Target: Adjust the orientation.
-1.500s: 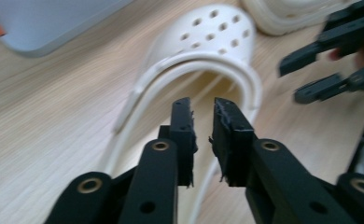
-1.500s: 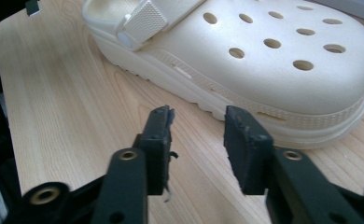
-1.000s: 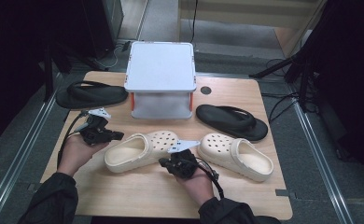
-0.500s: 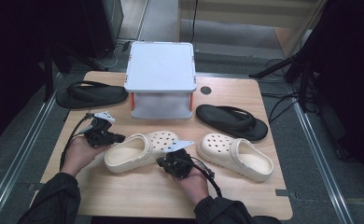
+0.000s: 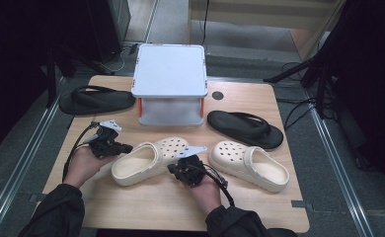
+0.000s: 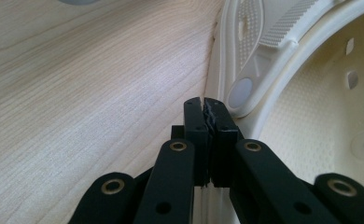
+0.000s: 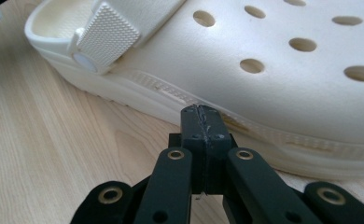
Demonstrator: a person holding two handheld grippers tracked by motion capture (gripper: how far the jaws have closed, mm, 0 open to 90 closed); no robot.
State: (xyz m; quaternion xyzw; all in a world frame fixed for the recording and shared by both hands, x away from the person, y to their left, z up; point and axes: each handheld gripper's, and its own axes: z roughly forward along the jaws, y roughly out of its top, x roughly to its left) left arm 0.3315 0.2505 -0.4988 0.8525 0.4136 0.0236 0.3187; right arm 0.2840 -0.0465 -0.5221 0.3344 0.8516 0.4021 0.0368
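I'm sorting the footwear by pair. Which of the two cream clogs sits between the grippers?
The left cream clog, heel opening toward the left gripper, with the right gripper at its side. The other cream clog lies apart, near the table's right edge.

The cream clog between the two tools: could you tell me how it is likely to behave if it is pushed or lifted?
The left cream clog looks like moulded foam with vent holes, so it is probably light for its size. Its wide flat sole on the wooden table suggests it would slide rather than tip. The pivoting heel strap may swing if lifted by it.
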